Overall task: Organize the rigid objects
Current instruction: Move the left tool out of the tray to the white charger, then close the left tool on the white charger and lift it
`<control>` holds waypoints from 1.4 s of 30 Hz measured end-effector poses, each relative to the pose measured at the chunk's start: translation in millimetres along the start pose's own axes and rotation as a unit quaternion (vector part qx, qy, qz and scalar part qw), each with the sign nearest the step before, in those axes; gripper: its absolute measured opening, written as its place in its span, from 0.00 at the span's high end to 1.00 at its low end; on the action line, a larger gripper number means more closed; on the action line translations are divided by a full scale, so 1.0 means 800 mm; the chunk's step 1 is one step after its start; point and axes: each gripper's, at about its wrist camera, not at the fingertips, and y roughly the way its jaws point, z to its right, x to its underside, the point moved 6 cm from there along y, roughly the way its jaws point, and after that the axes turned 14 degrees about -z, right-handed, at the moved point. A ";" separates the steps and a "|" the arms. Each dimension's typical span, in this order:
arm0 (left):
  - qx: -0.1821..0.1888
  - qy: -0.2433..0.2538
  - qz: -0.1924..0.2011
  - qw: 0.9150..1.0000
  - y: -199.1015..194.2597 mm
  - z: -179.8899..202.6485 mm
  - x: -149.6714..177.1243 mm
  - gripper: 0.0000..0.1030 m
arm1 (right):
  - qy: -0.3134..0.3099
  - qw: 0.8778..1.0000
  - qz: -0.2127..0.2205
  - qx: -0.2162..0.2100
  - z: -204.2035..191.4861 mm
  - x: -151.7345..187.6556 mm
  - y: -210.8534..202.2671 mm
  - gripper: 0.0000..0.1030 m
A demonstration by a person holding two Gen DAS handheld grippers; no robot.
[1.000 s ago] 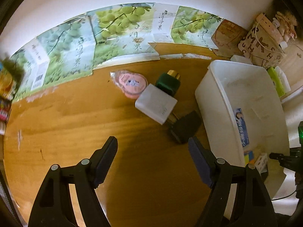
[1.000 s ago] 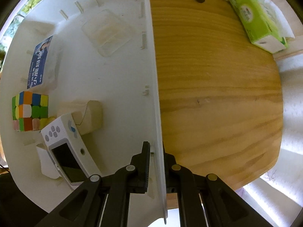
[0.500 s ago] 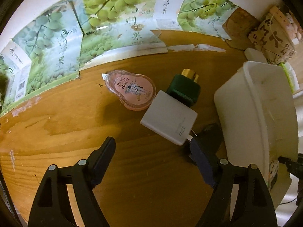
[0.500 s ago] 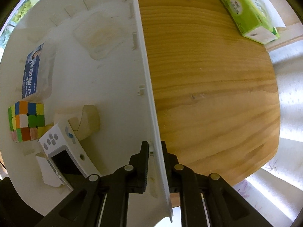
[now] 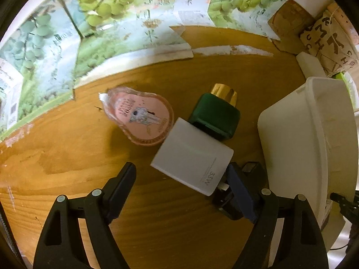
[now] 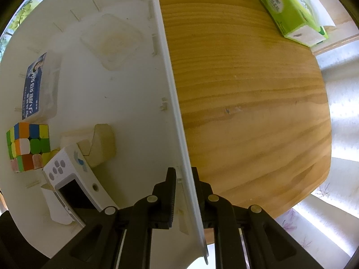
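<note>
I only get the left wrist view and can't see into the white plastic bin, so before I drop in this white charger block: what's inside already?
Observer: A multicoloured puzzle cube lies on the floor of the white plastic bin.
Operator: Is anything steadying the bin?
Observer: The right gripper is shut on its side wall.
Operator: Any free floor?
Observer: Yes, bare floor beside that wall, around mid-bin.

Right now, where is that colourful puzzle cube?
In the right wrist view, the puzzle cube sits inside the white bin, at far left, between the blue-labelled box and the white handheld device.
</note>
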 end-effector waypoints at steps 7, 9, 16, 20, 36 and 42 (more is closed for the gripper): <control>-0.001 -0.014 -0.007 1.000 0.005 -0.002 -0.007 0.18 | 0.001 1.000 -0.003 -0.003 0.005 0.002 0.008 0.87; -0.002 -0.017 -0.007 1.000 0.006 -0.002 -0.007 0.18 | 0.001 1.000 -0.003 -0.004 0.005 0.002 0.009 0.87; 0.018 -0.026 0.001 0.999 0.003 0.002 -0.024 0.32 | 0.001 1.000 -0.002 -0.007 0.008 0.002 0.014 0.87; 0.039 -0.036 0.002 0.999 0.002 -0.004 -0.023 0.32 | 0.003 1.000 0.000 -0.010 0.010 0.003 0.014 0.87; 0.111 -0.120 0.002 0.987 -0.018 -0.034 0.019 0.33 | -0.007 1.000 0.000 -0.003 0.007 0.006 0.014 0.89; 0.111 -0.134 0.015 0.985 -0.037 -0.034 0.042 0.33 | -0.023 1.000 -0.001 0.001 0.002 0.008 0.012 0.89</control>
